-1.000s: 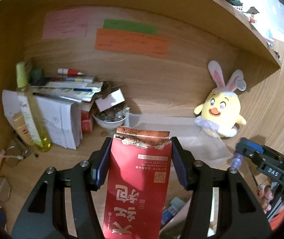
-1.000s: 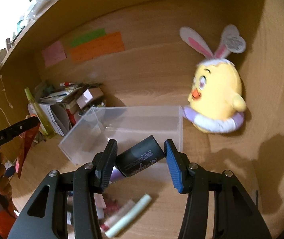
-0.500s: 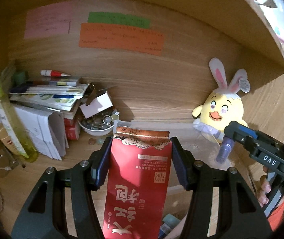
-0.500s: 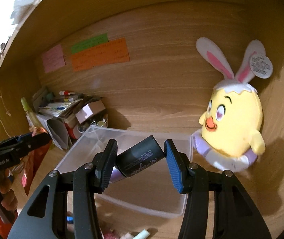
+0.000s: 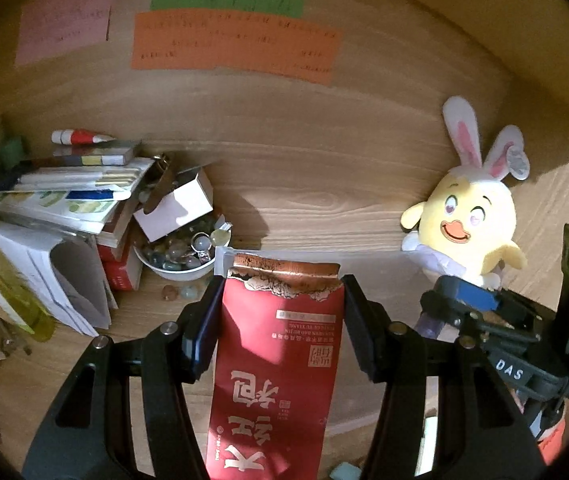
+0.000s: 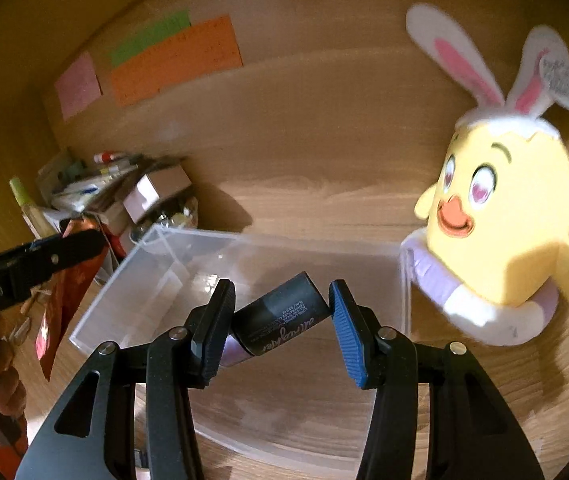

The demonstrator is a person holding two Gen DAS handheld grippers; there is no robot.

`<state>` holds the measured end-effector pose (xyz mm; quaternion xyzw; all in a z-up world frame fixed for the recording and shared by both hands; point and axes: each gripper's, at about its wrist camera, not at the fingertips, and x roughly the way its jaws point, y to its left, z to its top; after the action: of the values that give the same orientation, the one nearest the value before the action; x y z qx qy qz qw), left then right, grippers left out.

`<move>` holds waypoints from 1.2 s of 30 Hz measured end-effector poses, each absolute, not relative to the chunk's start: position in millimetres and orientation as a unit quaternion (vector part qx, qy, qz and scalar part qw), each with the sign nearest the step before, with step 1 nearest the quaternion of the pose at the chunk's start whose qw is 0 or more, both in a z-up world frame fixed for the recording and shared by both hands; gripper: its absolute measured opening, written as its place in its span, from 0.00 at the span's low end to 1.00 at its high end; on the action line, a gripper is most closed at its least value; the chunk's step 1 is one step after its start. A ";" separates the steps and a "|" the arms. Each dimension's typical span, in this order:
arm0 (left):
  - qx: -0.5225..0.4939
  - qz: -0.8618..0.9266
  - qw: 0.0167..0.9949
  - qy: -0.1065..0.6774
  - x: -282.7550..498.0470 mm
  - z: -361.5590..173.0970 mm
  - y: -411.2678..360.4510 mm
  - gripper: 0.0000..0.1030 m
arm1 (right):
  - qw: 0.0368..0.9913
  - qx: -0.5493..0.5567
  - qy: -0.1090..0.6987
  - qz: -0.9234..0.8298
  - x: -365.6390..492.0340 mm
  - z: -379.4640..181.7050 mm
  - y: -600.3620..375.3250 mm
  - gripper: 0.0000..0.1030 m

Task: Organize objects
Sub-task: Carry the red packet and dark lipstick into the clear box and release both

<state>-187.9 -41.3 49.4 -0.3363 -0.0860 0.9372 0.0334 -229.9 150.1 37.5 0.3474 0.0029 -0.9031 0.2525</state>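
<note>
Left claw (image 5: 280, 320): its two fingers are clamping a red packet (image 5: 276, 368) by the sides, holding it upright above the wooden worktop (image 5: 148, 360); the torn top edge is pointing toward the back wall.
Red packet writing: large white Chinese characters are showing upside down to this camera; the small print above them is too fine to read.
Right claw (image 6: 280, 320): its blue-padded fingers are gripping a dark cosmetic tube (image 6: 280, 320), which is lying tilted between them, with a lilac end poking out beside the left finger.
Tube writing: a white script word is running along the barrel, with tiny lines of print next to it; I cannot make either out for sure.
Clear plastic box (image 6: 172, 276): it is sitting open on the worktop, and the tube is hanging over its front part.
Right claw body lettering: "DAS" is showing in white in the left wrist view.
Plush chick (image 6: 500, 216): yellow, with bunny ears and a printed ear tag, it is leaning at the box's right end.
Sticky notes (image 5: 232, 44): pink, green and orange sheets are stuck on the back wall, handwriting illegible.
Bowl of glass beads (image 5: 180, 256): it is sitting left of the box, beside a stack of booklets (image 5: 64, 196).
</note>
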 end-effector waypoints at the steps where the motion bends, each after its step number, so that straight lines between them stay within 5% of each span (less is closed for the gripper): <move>1: -0.339 0.936 0.034 -0.087 -191.0 46.5 -41.5 0.55 | 0.252 0.350 0.003 -0.902 -230.9 35.3 150.2 0.44; 20: -0.415 0.906 0.053 -0.070 -228.3 -0.9 -24.3 0.55 | 0.245 0.395 0.045 -0.884 -238.0 3.3 135.1 0.43; 32: -0.404 0.911 0.053 -0.066 -218.9 10.3 -24.3 0.74 | 0.233 0.388 0.080 -0.888 -233.2 -0.2 127.0 0.40; 36: -0.395 0.915 0.053 -0.064 -211.8 18.5 -23.9 0.83 | 0.227 0.381 0.086 -0.892 -231.3 4.2 127.6 0.50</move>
<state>-211.8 -23.9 18.5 -0.3949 -0.0645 0.9149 0.0534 -231.3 127.6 4.2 0.3814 0.0865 -0.8920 0.2268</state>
